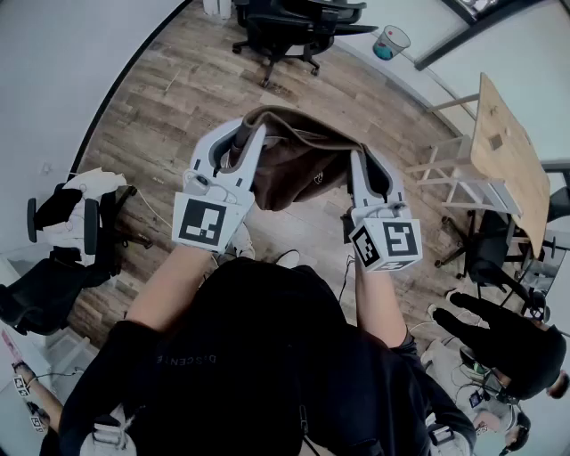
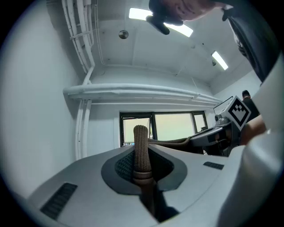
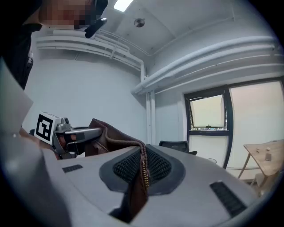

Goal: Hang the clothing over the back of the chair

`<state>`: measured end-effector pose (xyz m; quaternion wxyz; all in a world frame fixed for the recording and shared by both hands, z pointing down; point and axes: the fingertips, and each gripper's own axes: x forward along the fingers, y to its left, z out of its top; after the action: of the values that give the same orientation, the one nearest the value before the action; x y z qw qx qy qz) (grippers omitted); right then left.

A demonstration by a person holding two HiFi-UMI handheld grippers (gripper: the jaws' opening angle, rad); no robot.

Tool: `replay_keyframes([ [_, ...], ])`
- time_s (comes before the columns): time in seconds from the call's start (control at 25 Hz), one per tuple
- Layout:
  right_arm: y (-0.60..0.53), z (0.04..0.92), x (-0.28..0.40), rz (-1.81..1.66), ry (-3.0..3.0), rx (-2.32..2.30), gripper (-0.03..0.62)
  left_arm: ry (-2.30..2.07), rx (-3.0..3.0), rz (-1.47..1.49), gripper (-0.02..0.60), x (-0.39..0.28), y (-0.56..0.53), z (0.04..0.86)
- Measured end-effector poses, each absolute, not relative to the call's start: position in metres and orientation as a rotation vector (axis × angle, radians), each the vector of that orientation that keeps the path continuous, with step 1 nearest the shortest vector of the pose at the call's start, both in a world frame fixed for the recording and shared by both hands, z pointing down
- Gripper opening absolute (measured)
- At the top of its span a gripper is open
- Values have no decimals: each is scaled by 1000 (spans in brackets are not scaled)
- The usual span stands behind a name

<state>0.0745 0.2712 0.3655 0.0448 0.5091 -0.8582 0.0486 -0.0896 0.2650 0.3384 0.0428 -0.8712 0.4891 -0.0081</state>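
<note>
A brown garment [image 1: 294, 165] hangs stretched between my two grippers, above the wooden floor. My left gripper [image 1: 243, 135] is shut on a ribbed brown band of the garment [image 2: 140, 148], which stands up between the dark pads. My right gripper [image 1: 365, 162] is shut on the garment's zipper edge [image 3: 143, 166]. The cloth runs from there toward the left gripper [image 3: 66, 133]. From the left gripper view, the right gripper [image 2: 224, 131] shows across the fabric. A black office chair [image 1: 294, 27] stands farther ahead, apart from the garment.
A wooden table [image 1: 508, 151] and a white stand [image 1: 445, 169] are on the right, with a black chair [image 1: 490, 254] below them. Another chair with white cloth [image 1: 76, 218] sits at left. A person [image 1: 508, 343] is at lower right. A small bucket [image 1: 390, 42] stands far ahead.
</note>
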Motion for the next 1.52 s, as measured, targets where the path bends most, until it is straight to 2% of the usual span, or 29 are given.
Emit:
replay_keyframes([
  [0.44, 282, 359, 63, 61, -2677, 1412, 48, 1610, -2594, 10, 49, -99, 286, 335],
  [1.04, 304, 358, 72, 144, -2680, 1472, 46, 1533, -2608, -19, 49, -95, 308, 334],
  [1.52, 301, 351, 44, 112, -2645, 1523, 48, 1490, -2630, 34, 49, -124, 300, 329],
])
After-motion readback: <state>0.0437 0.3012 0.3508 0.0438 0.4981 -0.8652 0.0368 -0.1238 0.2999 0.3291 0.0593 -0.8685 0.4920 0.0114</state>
